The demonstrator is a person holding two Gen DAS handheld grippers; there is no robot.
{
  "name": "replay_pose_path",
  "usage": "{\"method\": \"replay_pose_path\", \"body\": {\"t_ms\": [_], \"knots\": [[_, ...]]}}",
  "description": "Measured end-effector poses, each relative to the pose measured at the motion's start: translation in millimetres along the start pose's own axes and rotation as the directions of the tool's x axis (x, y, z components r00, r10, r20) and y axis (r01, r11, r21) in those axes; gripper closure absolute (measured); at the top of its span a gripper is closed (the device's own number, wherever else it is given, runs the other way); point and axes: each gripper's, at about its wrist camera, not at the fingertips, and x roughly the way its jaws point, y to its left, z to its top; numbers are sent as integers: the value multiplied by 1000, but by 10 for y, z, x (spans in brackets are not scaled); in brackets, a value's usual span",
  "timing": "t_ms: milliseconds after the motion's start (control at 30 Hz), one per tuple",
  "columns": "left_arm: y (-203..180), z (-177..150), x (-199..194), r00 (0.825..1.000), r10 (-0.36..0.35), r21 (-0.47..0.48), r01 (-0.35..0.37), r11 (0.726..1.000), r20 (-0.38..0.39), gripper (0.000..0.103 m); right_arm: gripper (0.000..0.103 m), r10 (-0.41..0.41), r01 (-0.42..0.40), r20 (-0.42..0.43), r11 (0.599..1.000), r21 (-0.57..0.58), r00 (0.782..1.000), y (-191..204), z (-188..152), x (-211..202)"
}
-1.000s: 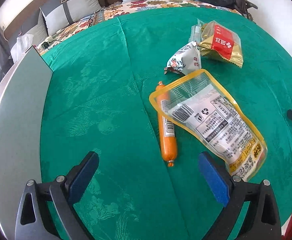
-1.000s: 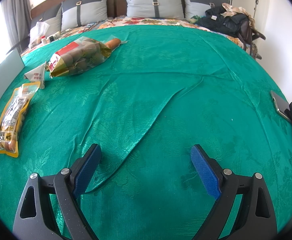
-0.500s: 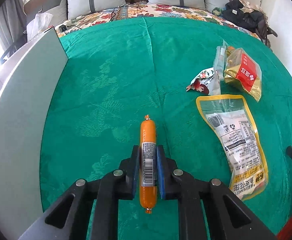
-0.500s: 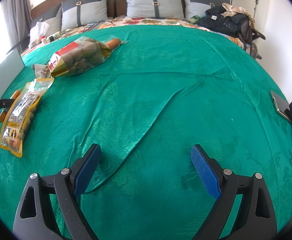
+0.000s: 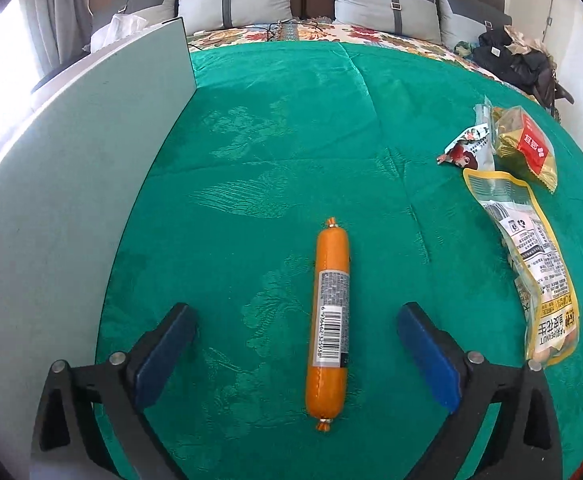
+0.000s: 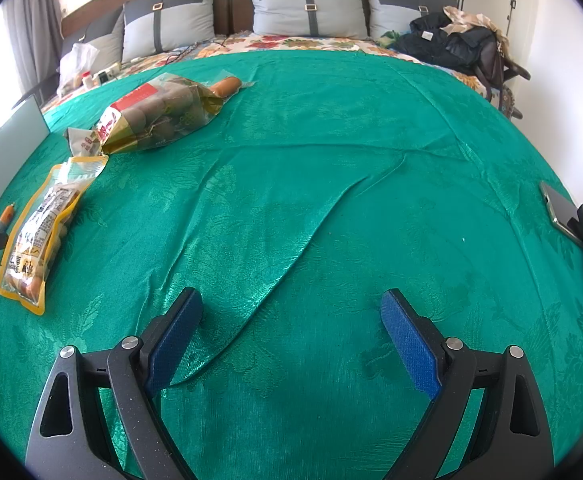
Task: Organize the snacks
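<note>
An orange sausage stick (image 5: 329,324) with a barcode label lies on the green bedspread (image 5: 291,140), pointing away from me. My left gripper (image 5: 297,346) straddles it, jaws opening wide, and neither pad touches it. To the right lie a yellow-edged peanut pouch (image 5: 531,256), a small white snack packet (image 5: 469,152) and a gold and red bag (image 5: 525,146). In the right wrist view my right gripper (image 6: 291,332) hovers open over bare cloth, with the peanut pouch (image 6: 41,232), the gold bag (image 6: 155,120) and a second sausage (image 6: 225,86) far to its left.
A tall grey-green panel (image 5: 71,208) borders the bedspread on the left. Two phones (image 6: 575,236) lie at the right edge. Pillows (image 6: 307,10) and a pile of dark clothes (image 6: 455,46) sit at the head of the bed. A long fold (image 6: 315,232) creases the cloth.
The left gripper closed on the sausage beside the pouch, carried it left toward the panel, and has now let it go on the cloth. The right gripper has stayed still.
</note>
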Motion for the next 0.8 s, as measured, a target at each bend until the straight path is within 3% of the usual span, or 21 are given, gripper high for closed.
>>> {"method": "replay_pose_path", "body": {"t_ms": [233, 800], "knots": [[4, -17, -8, 999, 5, -5, -4, 1000, 40, 0, 10, -1, 1, 0, 1000, -1, 1000, 0, 0, 0], [2, -20, -10, 999, 6, -7, -6, 1000, 43, 0, 10, 0, 0, 0, 1000, -1, 1000, 3, 2, 1]]}}
